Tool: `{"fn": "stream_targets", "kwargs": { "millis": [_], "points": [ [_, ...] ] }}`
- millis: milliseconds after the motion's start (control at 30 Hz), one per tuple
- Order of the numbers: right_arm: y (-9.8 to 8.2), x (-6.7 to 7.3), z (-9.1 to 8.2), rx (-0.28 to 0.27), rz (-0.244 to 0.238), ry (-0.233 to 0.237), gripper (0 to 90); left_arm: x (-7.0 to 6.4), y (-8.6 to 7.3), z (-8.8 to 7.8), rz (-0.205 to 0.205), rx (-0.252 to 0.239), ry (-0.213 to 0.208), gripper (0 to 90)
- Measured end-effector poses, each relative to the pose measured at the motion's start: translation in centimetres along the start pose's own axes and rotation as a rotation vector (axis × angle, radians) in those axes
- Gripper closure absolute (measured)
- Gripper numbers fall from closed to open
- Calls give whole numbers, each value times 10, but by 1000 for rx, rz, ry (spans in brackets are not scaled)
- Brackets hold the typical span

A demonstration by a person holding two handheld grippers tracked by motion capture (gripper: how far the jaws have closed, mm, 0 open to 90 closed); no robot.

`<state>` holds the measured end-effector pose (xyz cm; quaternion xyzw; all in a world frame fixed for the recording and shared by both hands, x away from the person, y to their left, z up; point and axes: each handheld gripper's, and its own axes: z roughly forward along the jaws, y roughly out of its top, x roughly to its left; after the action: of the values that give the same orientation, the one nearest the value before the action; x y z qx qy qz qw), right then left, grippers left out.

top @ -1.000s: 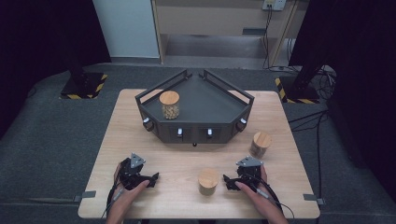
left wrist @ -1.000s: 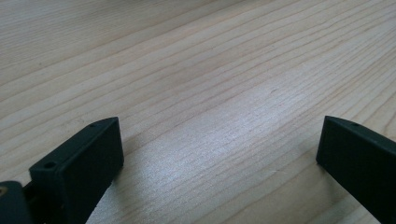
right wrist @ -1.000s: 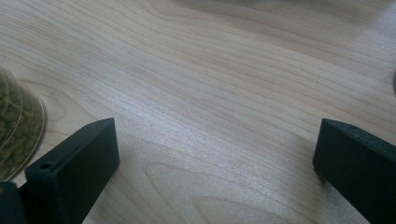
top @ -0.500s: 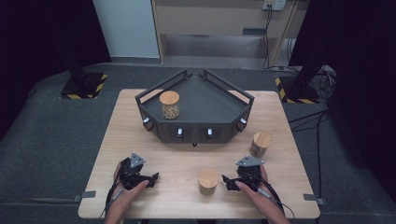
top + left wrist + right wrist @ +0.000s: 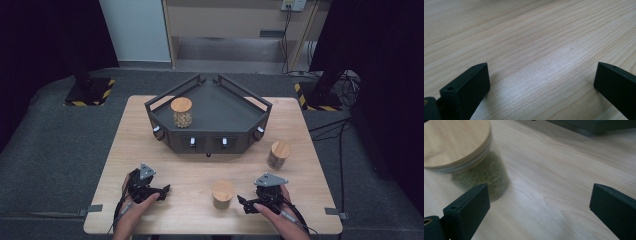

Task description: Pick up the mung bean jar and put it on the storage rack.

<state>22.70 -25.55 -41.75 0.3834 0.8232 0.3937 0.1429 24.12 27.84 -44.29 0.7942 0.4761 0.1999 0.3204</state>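
Wooden-lidded jar (image 5: 461, 155), just beyond right gripper (image 5: 540, 205), jaws apart, left of gap

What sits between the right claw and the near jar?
Nothing visible. The right claw stands open beside the wooden-lidded jar, with bare table between them. In the right gripper view the jar sits off the left jaw, not between the jaws.

A lidded glass jar (image 5: 222, 194) with a wooden top stands upright near the table's front edge.
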Motion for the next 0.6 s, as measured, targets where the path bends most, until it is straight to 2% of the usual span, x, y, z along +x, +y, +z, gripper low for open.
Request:
{"fn": "stream_targets", "kwargs": {
  "millis": [333, 600],
  "points": [
    [-11, 9, -19, 6, -23, 44, 27, 0, 0, 0, 0, 1, 0, 0],
    [-7, 17, -18, 8, -58, 65, 27, 0, 0, 0, 0, 1, 1, 0]
  ]
}}
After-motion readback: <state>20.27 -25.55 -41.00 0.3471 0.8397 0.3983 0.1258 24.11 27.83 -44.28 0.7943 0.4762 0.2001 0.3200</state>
